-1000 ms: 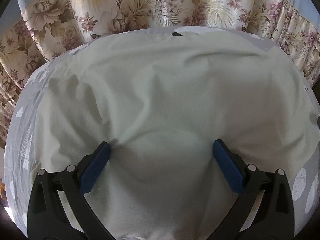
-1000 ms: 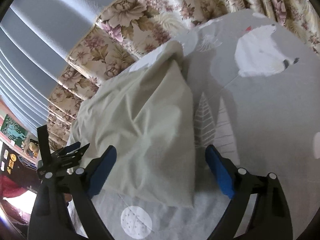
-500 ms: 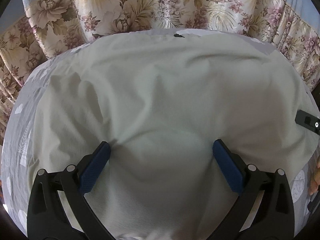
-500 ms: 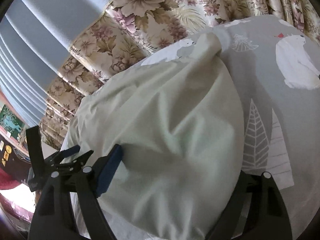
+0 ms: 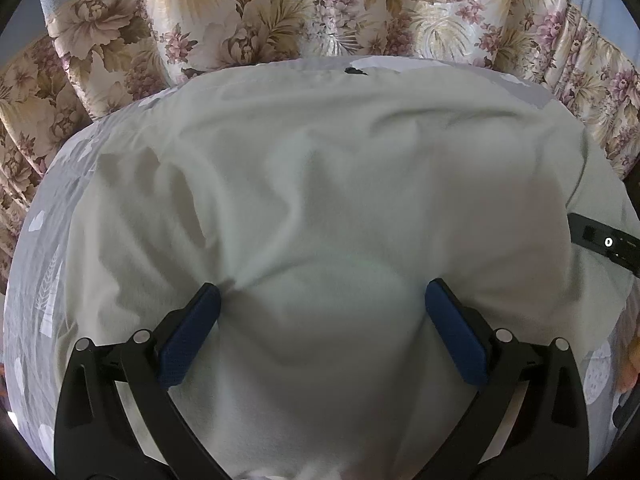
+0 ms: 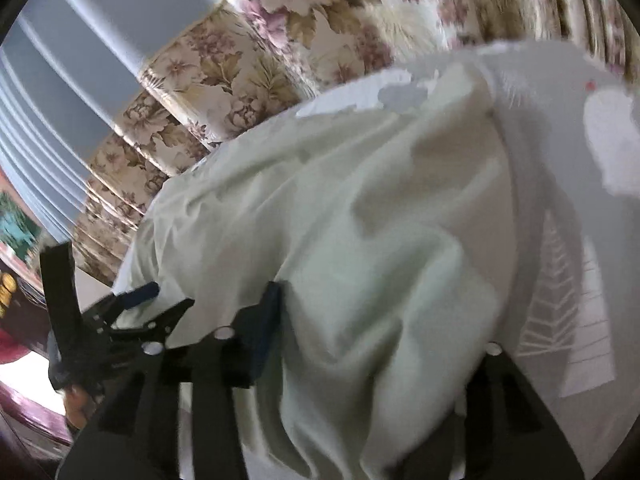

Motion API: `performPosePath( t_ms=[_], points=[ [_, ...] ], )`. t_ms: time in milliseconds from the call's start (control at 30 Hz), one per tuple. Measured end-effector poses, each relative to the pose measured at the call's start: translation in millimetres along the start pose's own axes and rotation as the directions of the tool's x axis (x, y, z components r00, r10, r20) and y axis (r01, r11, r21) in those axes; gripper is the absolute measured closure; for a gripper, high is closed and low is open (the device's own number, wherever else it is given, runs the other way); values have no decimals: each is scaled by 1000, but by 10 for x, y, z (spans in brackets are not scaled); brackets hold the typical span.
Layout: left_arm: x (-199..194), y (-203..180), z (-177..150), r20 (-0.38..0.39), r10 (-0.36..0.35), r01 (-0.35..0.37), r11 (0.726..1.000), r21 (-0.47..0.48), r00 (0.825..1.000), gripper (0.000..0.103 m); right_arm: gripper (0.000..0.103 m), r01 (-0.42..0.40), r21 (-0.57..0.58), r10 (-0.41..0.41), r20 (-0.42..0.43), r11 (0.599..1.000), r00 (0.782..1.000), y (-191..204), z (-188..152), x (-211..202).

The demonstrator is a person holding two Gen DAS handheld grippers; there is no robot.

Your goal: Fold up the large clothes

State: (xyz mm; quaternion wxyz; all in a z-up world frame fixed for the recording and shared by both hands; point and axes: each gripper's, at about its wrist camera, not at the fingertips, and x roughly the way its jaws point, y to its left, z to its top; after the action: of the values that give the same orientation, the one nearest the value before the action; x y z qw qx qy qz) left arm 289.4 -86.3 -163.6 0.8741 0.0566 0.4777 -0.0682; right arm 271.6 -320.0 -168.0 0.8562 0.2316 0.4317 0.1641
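Note:
A large pale cream cloth [image 5: 320,180] lies spread and wrinkled on a grey printed bed sheet [image 5: 40,280]. My left gripper [image 5: 322,292] stands wide open, both blue pads resting on the cloth with a low bulge of fabric between them. In the right wrist view the cloth [image 6: 340,220] is bunched into a thick fold at its edge. My right gripper [image 6: 380,332] straddles that fold and its jaws are closing. Its left pad [image 6: 268,320] touches the fabric, and its right finger is hidden under the fold. The picture is blurred.
Flowered curtains [image 5: 280,12] hang behind the bed's far edge. The right gripper's body [image 5: 604,240] pokes in at the right edge of the left wrist view. The left gripper [image 6: 164,300] and a hand [image 6: 76,404] show at the lower left of the right wrist view. The bare sheet [image 6: 580,300] lies to the right.
My right gripper has slid over the cloth's edge and its jaws have narrowed around the fold. It has entered the left wrist view at the right edge. The left gripper has stayed put.

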Motion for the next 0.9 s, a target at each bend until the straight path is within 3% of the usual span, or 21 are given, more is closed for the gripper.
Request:
performPosePath(
  t_ms=[100, 333, 567, 767, 900],
  points=[
    [0, 0, -5, 3, 0, 0, 1000, 1, 1000, 3, 54, -73, 64, 73, 5, 995, 997, -111, 16, 41],
    [4, -27, 7, -7, 10, -10, 1000, -2, 1000, 3, 76, 53, -73, -46, 88, 996, 995, 290, -2, -45],
    [15, -15, 19, -18, 13, -13, 1000, 1, 1000, 3, 77, 168, -222, -137, 148, 960, 980, 974, 167, -170],
    [19, -1, 28, -15, 6, -6, 1000, 7, 1000, 3, 77, 285, -373, -264, 107, 883, 959, 1518, 292, -101],
    [29, 10, 56, -24, -3, 3, 1000, 20, 1000, 3, 77, 307, -446, -305, 78, 841, 949, 1802, 295, -63]
  ],
)
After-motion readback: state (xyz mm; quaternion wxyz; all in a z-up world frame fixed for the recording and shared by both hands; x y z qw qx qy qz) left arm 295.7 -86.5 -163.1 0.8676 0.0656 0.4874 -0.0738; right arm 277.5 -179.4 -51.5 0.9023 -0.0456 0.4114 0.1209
